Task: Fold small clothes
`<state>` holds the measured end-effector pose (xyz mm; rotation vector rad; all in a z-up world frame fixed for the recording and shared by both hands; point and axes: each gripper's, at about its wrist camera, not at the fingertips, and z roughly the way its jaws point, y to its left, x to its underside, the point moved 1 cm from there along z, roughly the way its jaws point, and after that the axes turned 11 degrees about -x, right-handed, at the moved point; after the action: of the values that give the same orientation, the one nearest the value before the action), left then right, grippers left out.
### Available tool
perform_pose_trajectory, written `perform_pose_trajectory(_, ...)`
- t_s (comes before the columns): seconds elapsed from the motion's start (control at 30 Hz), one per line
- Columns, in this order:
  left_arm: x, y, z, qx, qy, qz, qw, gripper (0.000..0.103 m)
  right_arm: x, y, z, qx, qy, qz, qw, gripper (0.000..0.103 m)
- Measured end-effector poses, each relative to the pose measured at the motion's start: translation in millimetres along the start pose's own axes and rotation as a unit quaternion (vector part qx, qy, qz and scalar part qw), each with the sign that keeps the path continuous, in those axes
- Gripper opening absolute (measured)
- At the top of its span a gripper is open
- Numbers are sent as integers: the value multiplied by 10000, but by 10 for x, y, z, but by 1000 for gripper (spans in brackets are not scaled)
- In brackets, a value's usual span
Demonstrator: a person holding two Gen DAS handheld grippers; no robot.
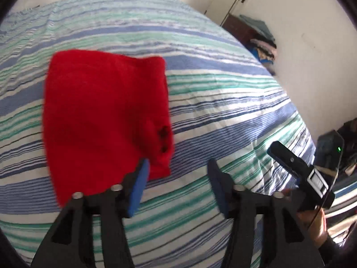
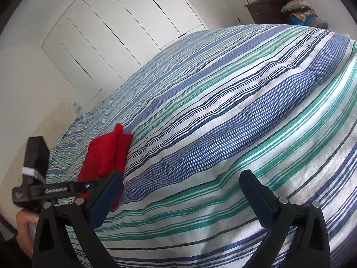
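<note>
While a striped bedspread in blue, green and white covers the bed and fills most of both views, white wardrobe doors stand behind it. Off past the far corner sits a dark wooden cabinet with a heap of folded and bundled cloth on and beside it; what lies in that heap is too small to make out. On the bedspread lies the red garment, folded into a rough rectangle, with two dark spots near its right edge that are too blurred to identify. The left gripper hovers at the garment's near edge, its jaws spread wide and holding nothing; its left finger overlaps the red cloth in the view and hides a corner. The right gripper is well to the right of the garment, over bare bedspread, jaws likewise wide apart and empty.
</note>
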<state>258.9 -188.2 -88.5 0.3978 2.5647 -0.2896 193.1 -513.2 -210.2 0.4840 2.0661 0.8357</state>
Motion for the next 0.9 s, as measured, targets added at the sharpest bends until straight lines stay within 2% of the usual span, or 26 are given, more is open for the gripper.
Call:
perform_pose_trajectory(0.03, 52, 120, -158, -111, -206, -30, 9997, 80, -22, 76, 18, -142, 132, 27, 9998, 102)
perform_pose_trajectory(0.07, 108, 303, -312, -365, -443, -96, 9983, 81, -45, 202, 76, -397, 333, 101, 9986, 102)
perform_pose_trajectory(0.1, 109, 437, -354, -539, -470, -163, 9973, 81, -60, 346, 165, -702, 574, 206, 9957, 102)
perform_pose_trajectory(0.17, 70, 726, -285, -810, -254, -567, 9948, 79, -49, 662, 430, -1144, 1082, 309, 9870, 99)
perform_pose_trajectory(0.2, 39, 834, -236, -817, -202, -771, 9935, 79, -36, 820, 592, -1224, 1312, 319, 9833, 97)
perform_pose_trajectory(0.27, 11, 873, -60, -871, -202, -971, 9913, 79, -7, 1047, 950, -1329, 1663, 353, 9764, 85)
perform_pose_trajectory(0.3, 5, 864, 77, -1051, -148, -958, 9897, 79, 20, 1099, 1116, -1296, 1797, 377, 9744, 79)
perform_pose_trajectory(0.33, 19, 851, 223, -1201, -7, -923, 9885, 74, 49, 1107, 1290, -1228, 1922, 405, 9728, 66)
perform_pose_trajectory(0.37, 63, 870, 431, -1269, 371, -895, 9872, 48, 122, 1073, 1442, -1106, 2081, 390, 9710, 47)
perform_pose_trajectory(0.4, 125, 907, 553, -1179, 721, -908, 9862, 34, 195, 1009, 1559, -875, 2260, 363, 9695, 32)
perform_pose_trajectory(0.43, 185, 936, 627, -1016, 981, -974, 9852, 27, 290, 871, 1647, -494, 2497, 436, 9661, 12)
perform_pose_trajectory(0.47, 235, 968, 559, -818, 924, -990, 9874, 27, 356, 717, 1697, -442, 2618, 705, 9615, 12)
perform_pose_trajectory(0.5, 253, 975, 474, -755, 833, -900, 9896, 28, 385, 599, 1663, -537, 2679, 1024, 9565, 12)
perform_pose_trajectory(0.53, 246, 986, 349, -720, 711, -781, 9918, 30, 352, 577, 1627, -567, 2701, 1072, 9552, 12)
perform_pose_trajectory(0.6, 167, 1047, 169, -575, 448, -798, 9941, 58, 204, 715, 1504, -675, 2737, 621, 9574, 14)
perform_pose_trajectory(0.63, 81, 1102, 84, -491, 231, -946, 9940, 86, 106, 804, 1458, -729, 2692, 395, 9595, 21)
perform_pose_trajectory(0.67, 26, 1143, 48, -456, 53, -1066, 9932, 96, 25, 868, 1423, -769, 2615, 256, 9618, 47)
perform_pose_trajectory(0.7, -58, 1175, 48, -429, -144, -1197, 9918, 96, -99, 912, 1403, -822, 2453, 187, 9658, 67)
perform_pose_trajectory(0.73, -123, 1197, 106, -421, -129, -1246, 9912, 96, -208, 933, 1388, -908, 2226, 193, 9705, 99)
perform_pose_trajectory(0.8, -218, 1221, 411, -463, 212, -1336, 9897, 95, -462, 911, 1509, -1006, 1836, 252, 9775, 102)
perform_pose_trajectory(0.87, -175, 1225, 602, -445, 574, -1443, 9869, 87, -570, 802, 1760, -856, 1846, 411, 9782, 102)
perform_pose_trajectory(0.9, -143, 1191, 747, -318, 830, -1521, 9844, 84, -605, 739, 1916, -774, 1902, 537, 9772, 101)
